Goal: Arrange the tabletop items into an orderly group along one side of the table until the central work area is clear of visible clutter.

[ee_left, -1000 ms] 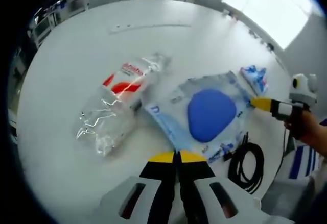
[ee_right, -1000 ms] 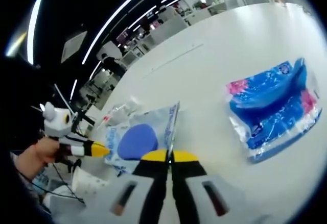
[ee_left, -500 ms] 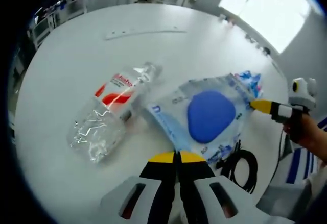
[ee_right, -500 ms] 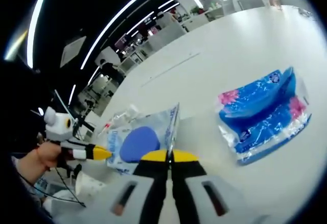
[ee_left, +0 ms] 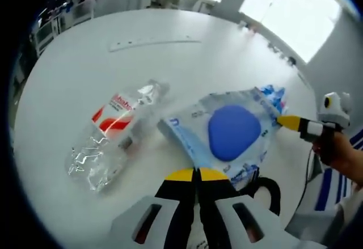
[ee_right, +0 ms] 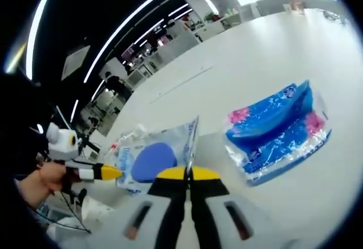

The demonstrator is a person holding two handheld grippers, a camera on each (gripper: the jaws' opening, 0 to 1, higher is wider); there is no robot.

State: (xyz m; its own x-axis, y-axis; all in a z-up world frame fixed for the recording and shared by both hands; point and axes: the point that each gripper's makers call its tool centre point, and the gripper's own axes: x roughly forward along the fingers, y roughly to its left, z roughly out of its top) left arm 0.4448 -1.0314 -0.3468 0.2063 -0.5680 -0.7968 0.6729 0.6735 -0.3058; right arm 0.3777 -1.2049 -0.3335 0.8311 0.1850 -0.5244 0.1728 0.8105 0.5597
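Both grippers (ee_left: pixel 198 172) (ee_right: pixel 188 172) clamping blue-pad pouch (ee_left: pixel 233 129), jaws together on its edges; next: carrying it beside tissue pack (ee_right: pixel 278 131) at counter (ee_left: pixel 68 90) edge.

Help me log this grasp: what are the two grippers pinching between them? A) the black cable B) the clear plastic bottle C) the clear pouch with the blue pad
C: the left gripper and right gripper each clamp an edge of the pouch.
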